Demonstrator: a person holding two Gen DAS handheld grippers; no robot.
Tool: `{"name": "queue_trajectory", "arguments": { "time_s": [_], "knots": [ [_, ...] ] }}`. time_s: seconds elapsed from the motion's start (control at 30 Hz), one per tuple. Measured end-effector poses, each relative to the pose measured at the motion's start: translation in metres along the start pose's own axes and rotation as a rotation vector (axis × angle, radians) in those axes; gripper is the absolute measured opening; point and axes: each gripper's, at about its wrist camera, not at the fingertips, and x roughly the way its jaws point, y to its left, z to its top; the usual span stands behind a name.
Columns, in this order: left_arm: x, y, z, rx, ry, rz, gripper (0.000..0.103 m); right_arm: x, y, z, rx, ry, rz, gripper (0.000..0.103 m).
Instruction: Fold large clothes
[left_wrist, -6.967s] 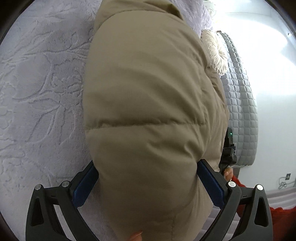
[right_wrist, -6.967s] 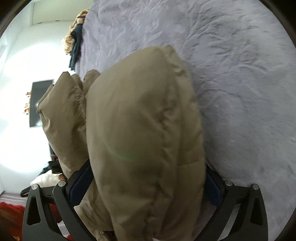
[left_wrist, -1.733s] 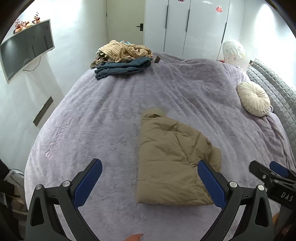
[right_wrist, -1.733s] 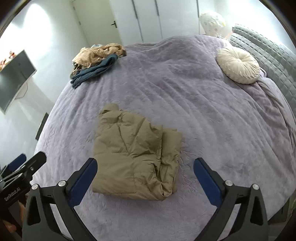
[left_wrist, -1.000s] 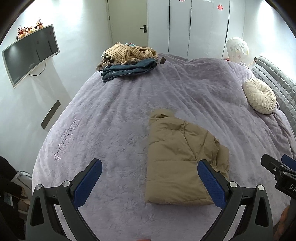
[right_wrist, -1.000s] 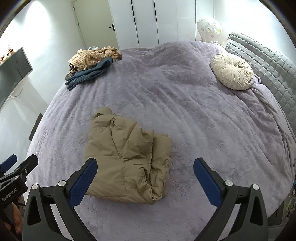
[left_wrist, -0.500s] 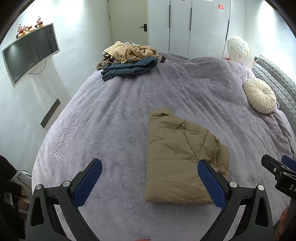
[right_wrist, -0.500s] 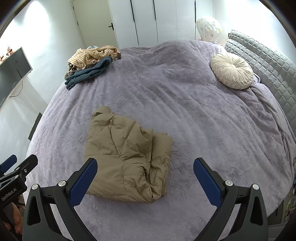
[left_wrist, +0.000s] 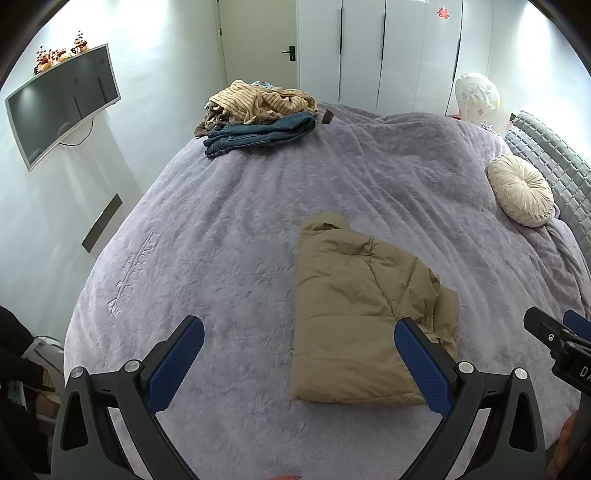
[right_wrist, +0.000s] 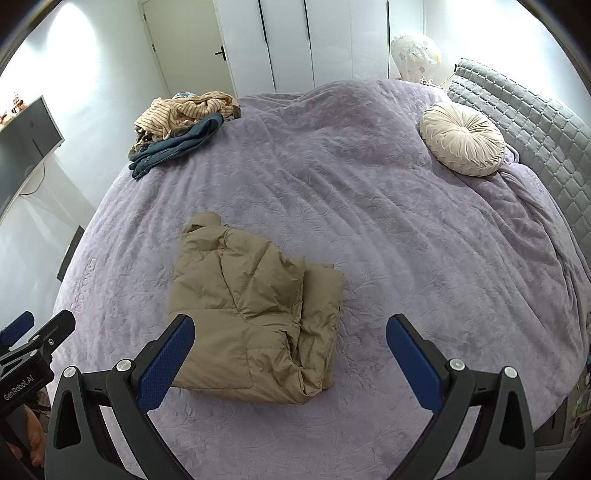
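Lying folded on the near middle of the bed (left_wrist: 221, 229), the tan jacket (left_wrist: 354, 317) is left free; left gripper (left_wrist: 299, 358) and right gripper (right_wrist: 288, 354) are held wide apart above, empty, probably for checking the fold.

Bare bedspread (left_wrist: 236, 236) rings the folded jacket (left_wrist: 362, 317); clothes pile (left_wrist: 258, 118) well apart

The folded jacket (left_wrist: 362, 314) lies on the bed (left_wrist: 240, 240), toward its near edge. Behind it, at the far left corner, sits a heap of clothes (left_wrist: 258, 114). A round cushion (left_wrist: 521, 190) rests far right, seemingly touching the headboard (left_wrist: 554, 158). A screen (left_wrist: 62, 103) hangs on the left wall.
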Motion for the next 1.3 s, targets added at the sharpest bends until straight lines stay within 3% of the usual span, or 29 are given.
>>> {"name": "queue_trajectory", "arguments": {
  "time_s": [1.3],
  "knots": [
    [0.0084, 0.0029, -0.0018, -0.012, 0.023, 0.012, 0.103, 0.0029, 0.0034, -0.0052, 0.013, 0.016, 0.014, 0.103]
  ]
}}
